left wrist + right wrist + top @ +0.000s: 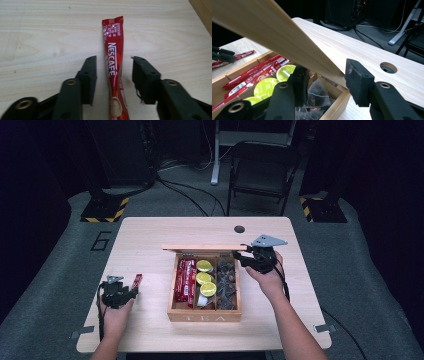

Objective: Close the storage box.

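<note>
While the left gripper (131,292) sits at about 8 o'clock on the table (150,232), its jaws stand apart on either side of a red Nescafe stick (113,65) that lies flat on the wood between them, and neither pad is touching it. From the left gripper view the stick points straight off to 12 o'clock, clear of both jaws. Over at roughly 2 o'clock from the wooden tea box (204,312), the right gripper (325,75) has the box's raised lid (204,247) edge between its jaws, lid propped open; can't tell if the pads really press it. Inside the box: more red sticks (185,280) in the left compartment, green capsules (204,277) in the middle, dark tea bags (227,282) on the right.
</note>
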